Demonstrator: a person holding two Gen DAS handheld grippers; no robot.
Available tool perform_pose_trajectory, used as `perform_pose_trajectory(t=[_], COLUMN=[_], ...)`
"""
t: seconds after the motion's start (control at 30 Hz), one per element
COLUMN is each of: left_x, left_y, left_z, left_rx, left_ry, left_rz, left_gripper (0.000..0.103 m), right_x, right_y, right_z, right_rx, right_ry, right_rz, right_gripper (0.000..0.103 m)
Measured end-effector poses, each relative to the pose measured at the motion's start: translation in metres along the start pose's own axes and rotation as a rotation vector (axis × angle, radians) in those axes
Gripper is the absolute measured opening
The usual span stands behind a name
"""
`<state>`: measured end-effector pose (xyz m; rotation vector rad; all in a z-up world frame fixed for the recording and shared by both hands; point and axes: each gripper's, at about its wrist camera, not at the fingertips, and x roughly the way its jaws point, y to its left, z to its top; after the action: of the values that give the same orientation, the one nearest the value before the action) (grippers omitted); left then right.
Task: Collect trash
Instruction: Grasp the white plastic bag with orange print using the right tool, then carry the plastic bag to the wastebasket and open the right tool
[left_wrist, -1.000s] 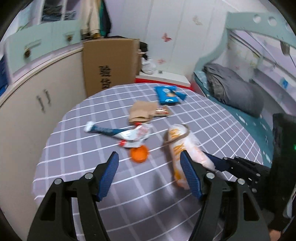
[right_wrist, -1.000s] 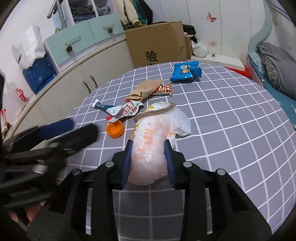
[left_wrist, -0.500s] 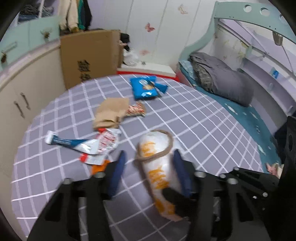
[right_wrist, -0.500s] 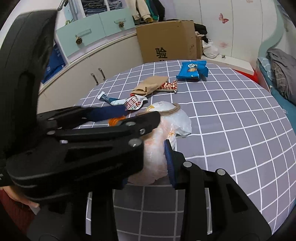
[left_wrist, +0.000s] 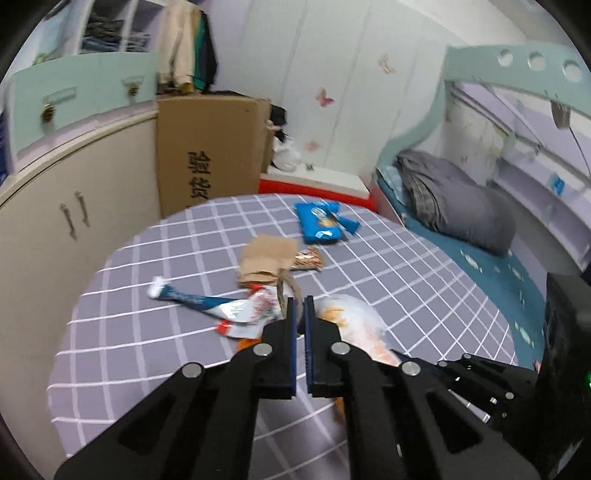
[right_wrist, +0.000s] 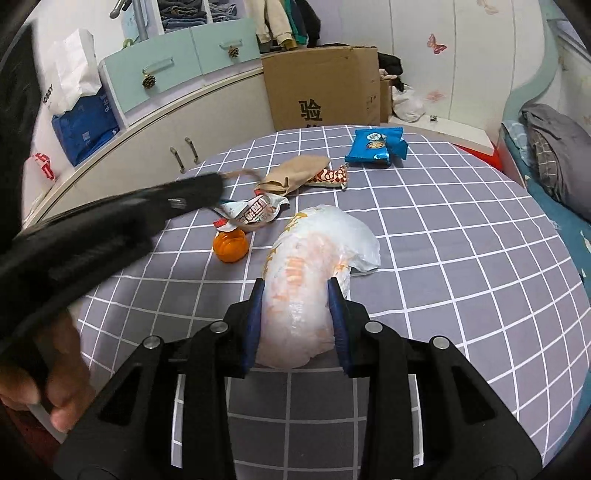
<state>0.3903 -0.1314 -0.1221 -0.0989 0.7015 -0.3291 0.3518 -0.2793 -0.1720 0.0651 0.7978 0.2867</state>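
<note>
Right wrist view, going left to right: the left gripper (right_wrist: 218, 186) comes in from the left edge, blurry, with a person's hand (right_wrist: 55, 373) on its handle. Its fingers are pressed together on a thin brown twine loop (right_wrist: 243, 172), which trails back over the wrappers. Below it on the checked worktop (right_wrist: 461, 295) sits an orange bottle cap (right_wrist: 230, 247), touching a crumpled silver-and-red wrapper (right_wrist: 255, 210). Further back there's a flattened brown paper bag (right_wrist: 295, 173) with a red snack wrapper (right_wrist: 328, 176) beside it, then a blue snack packet (right_wrist: 373, 147) near the far edge.

Front and centre is the white plastic bag (right_wrist: 314, 277) with orange print, lying on the worktop. The right gripper (right_wrist: 295, 295) has its fingers on either side of the bag's near end, squeezing it lightly.

Handling-wise I'd guess the bag is light, soft and a bit slippery, so it'll crumple and sag rather than hold shape. Pinching bunched-up film near the mouth seems the safest grab. The wrappers look thin and flat, so they need an edge pinch. The cap is stiff and easy.
</note>
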Motion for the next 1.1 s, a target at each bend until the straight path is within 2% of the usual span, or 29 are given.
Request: perform_pose_trajectory(t=[0.2, 0.4, 0.63, 0.8, 1.0, 1.1], left_x=[-0.041, -0.087, -0.135, -0.167, -0.181, -0.175], left_y=[0.031, 0.07, 0.135, 0.195, 0.278, 0.318], left_z=[-0.008, -0.024, -0.051, -0.08, -0.126, -0.15], left_rx=[-0.062, -0.141, -0.219, -0.281, -0.409, -0.479], left_ry=[-0.05, -0.107, -0.155, -0.172, -0.133, -0.097], left_rz=[-0.035, -0.065, 0.006, 0.113, 0.234, 0.276], left_gripper=[0.003, 0.003, 0.003, 0.003, 0.003, 0.003], right_x=[-0.017, -0.024, -0.006, 0.019, 0.061, 0.089], right_y=[0.018, 0.066, 0.147, 0.218, 0.302, 0.339], right_z=[0.006, 0.016, 0.018, 0.012, -0.007, -0.024], right_rx=[0.009, -0.04, -0.125, -0.203, -0.279, -0.304], right_ry=[-0.063, -0.1, -0.078, -0.035, 0.047, 0.109], right_rz=[-0.005, 0.046, 0.149, 0.237, 0.342, 0.383], right_gripper=[0.033, 0.033, 0.033, 0.033, 0.033, 0.033])
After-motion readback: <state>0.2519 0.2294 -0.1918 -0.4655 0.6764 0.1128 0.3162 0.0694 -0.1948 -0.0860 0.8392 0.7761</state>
